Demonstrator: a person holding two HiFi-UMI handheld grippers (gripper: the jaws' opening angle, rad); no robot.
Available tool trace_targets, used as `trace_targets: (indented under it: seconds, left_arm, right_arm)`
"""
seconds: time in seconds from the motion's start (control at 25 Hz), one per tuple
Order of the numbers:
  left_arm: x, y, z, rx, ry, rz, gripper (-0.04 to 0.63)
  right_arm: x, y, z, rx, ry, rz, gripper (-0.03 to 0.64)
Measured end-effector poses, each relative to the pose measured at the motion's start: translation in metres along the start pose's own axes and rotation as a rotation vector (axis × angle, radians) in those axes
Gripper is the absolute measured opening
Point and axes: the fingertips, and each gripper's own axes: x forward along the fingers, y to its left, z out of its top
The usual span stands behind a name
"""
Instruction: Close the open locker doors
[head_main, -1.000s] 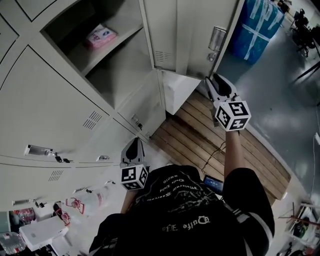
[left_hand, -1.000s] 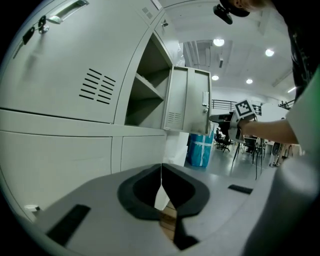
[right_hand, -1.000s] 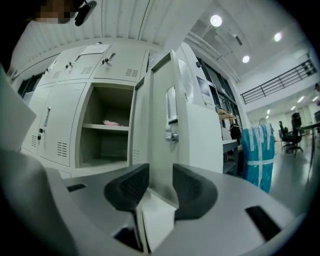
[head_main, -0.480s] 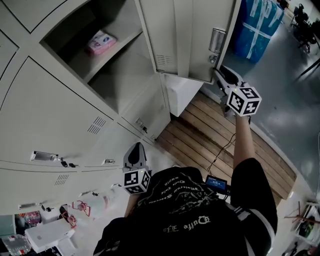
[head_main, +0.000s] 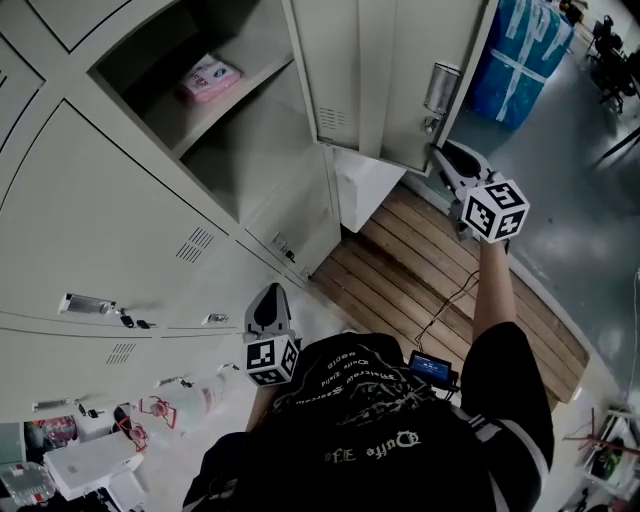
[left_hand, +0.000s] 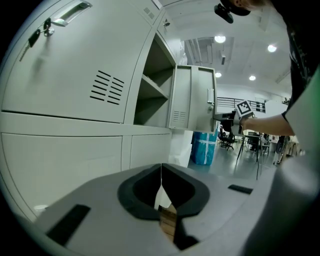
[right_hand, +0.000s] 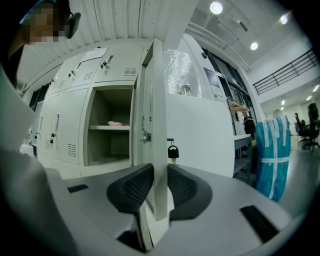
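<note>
The open locker door (head_main: 400, 80) swings out from the grey locker bank, its handle (head_main: 441, 88) near the free edge. My right gripper (head_main: 447, 160) is at that edge, low on the door. In the right gripper view the door edge (right_hand: 158, 125) stands between the closing jaws, and both pads (right_hand: 134, 186) touch it. A small padlock (right_hand: 172, 151) hangs just behind. The open compartment holds a pink packet (head_main: 210, 77) on its shelf. My left gripper (head_main: 268, 308) hangs low by the person's body, shut and empty, its jaws meeting in a line (left_hand: 161, 176).
Closed locker doors (head_main: 110, 200) fill the left. A white box (head_main: 365, 185) stands under the open door, beside a wooden pallet (head_main: 450, 290). A blue wrapped bundle (head_main: 520, 60) is behind the door. Bottles and a white case (head_main: 90, 462) lie at the bottom left.
My right gripper has risen to the door's free edge and its jaws have closed in on it. The left gripper has hardly moved.
</note>
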Motion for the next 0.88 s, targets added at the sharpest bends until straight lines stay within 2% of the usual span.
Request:
trace_targets:
  seconds: [0.2, 0.48, 0.88]
  left_arm:
    - [-0.002, 0.001, -0.002, -0.003, -0.004, 0.004, 0.009]
    - [-0.005, 0.0, -0.011, -0.015, 0.005, 0.002, 0.009]
    - [-0.007, 0.003, -0.019, -0.044, 0.018, 0.014, 0.008]
  right_arm:
    - [-0.013, 0.034, -0.002, -0.057, 0.017, 0.107, 0.086]
    - [-0.03, 0.086, -0.005, -0.054, -0.038, 0.252, 0.086]
    - [-0.033, 0.148, -0.006, -0.035, -0.086, 0.358, 0.103]
